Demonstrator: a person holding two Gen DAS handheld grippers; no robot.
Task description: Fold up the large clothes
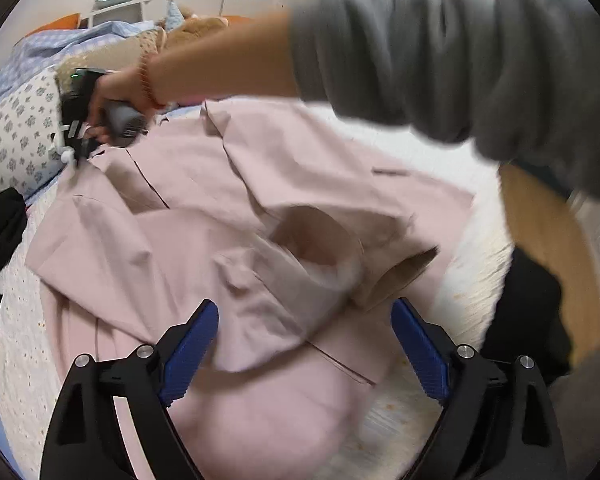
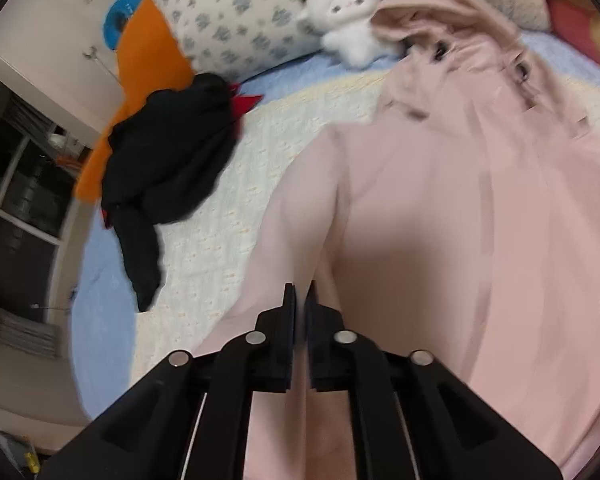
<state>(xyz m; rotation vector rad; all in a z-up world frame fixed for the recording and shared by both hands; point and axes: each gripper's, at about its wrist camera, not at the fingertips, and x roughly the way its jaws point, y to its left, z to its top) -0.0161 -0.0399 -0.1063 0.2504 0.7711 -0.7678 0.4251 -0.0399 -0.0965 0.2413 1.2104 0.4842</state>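
In the left wrist view we start at the far left of the frame: a dark garment (image 1: 0, 232) lies at the edge of the bed (image 1: 16, 360), and above it a patterned pillow (image 1: 16, 136). Just right of the pillow, in the upper left, a hand holds the right tongs (image 1: 74, 152) down at the far edge of the pink coat (image 1: 172, 248). The coat fills the middle, spread over the bed with a sleeve (image 1: 320, 256) thrown across its front and several loose folds. At the bottom centre our left tongs (image 1: 304, 340) stand wide and released above the sleeve, gripping nothing.

In the right wrist view the dark garment (image 2: 172, 152) sits left of centre, a white plush toy (image 2: 352, 20) at the top, and the coat (image 2: 480, 200) covers the right half. The right tongs (image 2: 300, 304), bottom centre, are nearly clenched; fabric seems to run between them, but we cannot tell for sure whether they grip it.

We judge the fold as early: one sleeve is brought in, the body is not yet folded or smoothed.
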